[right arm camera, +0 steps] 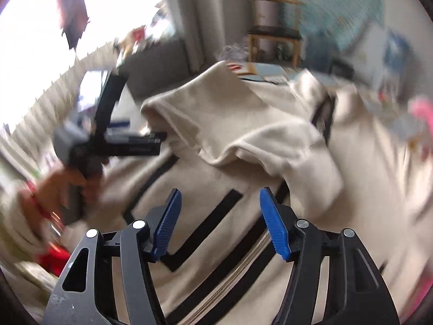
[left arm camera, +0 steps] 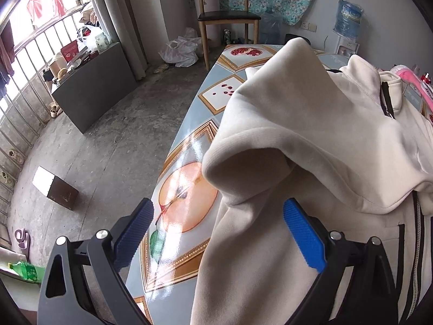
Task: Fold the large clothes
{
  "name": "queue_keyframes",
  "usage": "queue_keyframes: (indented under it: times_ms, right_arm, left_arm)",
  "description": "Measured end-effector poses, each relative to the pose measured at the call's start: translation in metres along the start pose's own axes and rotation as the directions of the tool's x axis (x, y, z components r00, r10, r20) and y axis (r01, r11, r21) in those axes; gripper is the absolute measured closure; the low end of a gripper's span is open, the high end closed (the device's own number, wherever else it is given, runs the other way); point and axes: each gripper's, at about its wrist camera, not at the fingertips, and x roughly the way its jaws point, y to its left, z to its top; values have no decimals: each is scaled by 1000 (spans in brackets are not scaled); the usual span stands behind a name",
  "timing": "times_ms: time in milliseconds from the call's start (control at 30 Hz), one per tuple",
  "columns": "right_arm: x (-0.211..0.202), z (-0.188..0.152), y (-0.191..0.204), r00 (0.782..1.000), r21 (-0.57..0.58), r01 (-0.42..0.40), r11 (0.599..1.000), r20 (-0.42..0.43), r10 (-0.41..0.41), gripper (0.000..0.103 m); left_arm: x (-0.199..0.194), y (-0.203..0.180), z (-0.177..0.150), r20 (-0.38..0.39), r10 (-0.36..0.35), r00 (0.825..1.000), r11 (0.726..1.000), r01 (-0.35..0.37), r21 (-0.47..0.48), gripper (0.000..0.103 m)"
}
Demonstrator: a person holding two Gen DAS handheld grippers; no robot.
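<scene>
cream jacket (left arm camera: 311,140), with black stripes and a zip, lies heaped on the table (left arm camera: 186,140), whose glossy top is printed with fruit pictures in gold frames. in the left wrist view it fills the space from the centre out to 3 o'clock and down to 6 o'clock; one sleeve is folded across the body, its ribbed cuff hanging open near the centre. the left gripper (left arm camera: 219,233) hangs over the table's edge with its blue pads spread wide: the pad at 7 o'clock sits over the apple print, the pad (left arm camera: 303,235) at 5 o'clock over the cloth, and nothing is pinched between them.

in the right wrist view, which is blurred, the right gripper (right arm camera: 219,224) hovers above the jacket's striped front, its fingers apart with only cloth seen beyond the gap and none caught in them. at 9 o'clock a hand (right arm camera: 67,184) grips the handle of the other tool. a wooden chair (left arm camera: 224,13) stands at 12 o'clock beyond the table, and a water bottle (left arm camera: 349,16) at 1 o'clock.
</scene>
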Motion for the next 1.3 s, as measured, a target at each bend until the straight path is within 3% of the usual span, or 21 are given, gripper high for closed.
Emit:
queue_keyframes:
  times_ms: [67,167,233,333,433,467,533,633,700,733,800,867,933,1000,1100,1133,1200,1300]
  right_arm:
    - [-3,3,-38,1000,222,-20,975,5,19,43]
    - [3,0,-84,998,485,-35,874,-24,54,41]
    - [17,-3,-108,993,595,-65,801,-37,108,46]
    - [31,-4,-120,988,669,-82,739,-45,150,55]
    - [47,-5,-124,985,707,-87,702,-43,166,74]
    - [51,-2,-123,986,712,-82,697,-44,161,92]
    - [44,13,-119,993,677,-60,734,-32,111,98]
    - [-2,59,-94,996,492,-25,870,83,-19,99]
    - [-43,82,-68,977,325,82,942,161,-141,101]
    - [-57,89,-58,959,253,164,953,185,-215,101]
    - [-75,89,-48,928,155,283,947,204,-311,100]
    - [-77,76,-63,923,147,331,932,154,-352,97]
    - [-67,54,-94,941,210,315,925,61,-334,95]
    - [-57,24,-130,949,336,302,892,-21,-313,81]
    - [-46,-7,-162,964,476,257,841,-66,-257,80]
    - [-45,-12,-167,971,499,233,835,-66,-231,78]
    - [-37,-12,-170,980,519,197,832,-72,-187,66]
    - [-22,0,-167,977,508,212,835,-90,-193,64]
  left_arm:
    - [3,2,-1,-10,0,1000,1000,-1,-9,8]
    - [4,3,-1,-13,3,1000,1000,-3,-17,7]
    - [4,1,-1,-7,16,1000,1000,-16,-15,7]
    - [4,1,-1,-5,24,1000,999,-24,-28,6]
    - [5,2,-2,-10,15,1000,999,-16,-47,5]
    - [5,2,-3,-12,13,1000,999,-13,-49,5]
    - [5,3,-3,-13,10,1000,999,-11,-51,5]
    - [5,3,-2,-14,10,1000,999,-11,-50,5]
    - [5,3,-2,-14,11,1000,999,-12,-51,5]
    - [5,3,-2,-16,11,1000,999,-12,-50,5]
    - [5,3,-1,-24,10,1000,999,-11,-48,5]
    - [6,4,0,-31,6,999,999,-8,-43,5]
    - [6,4,1,-38,3,999,999,-4,-40,5]
    - [8,3,2,-42,3,999,999,-4,-37,5]
    - [8,2,3,-44,6,999,1000,-7,-29,5]
    - [8,2,4,-45,6,999,1000,-7,-26,5]
    - [8,1,4,-42,6,999,1000,-7,-22,5]
    - [8,2,3,-43,4,999,1000,-5,-30,5]
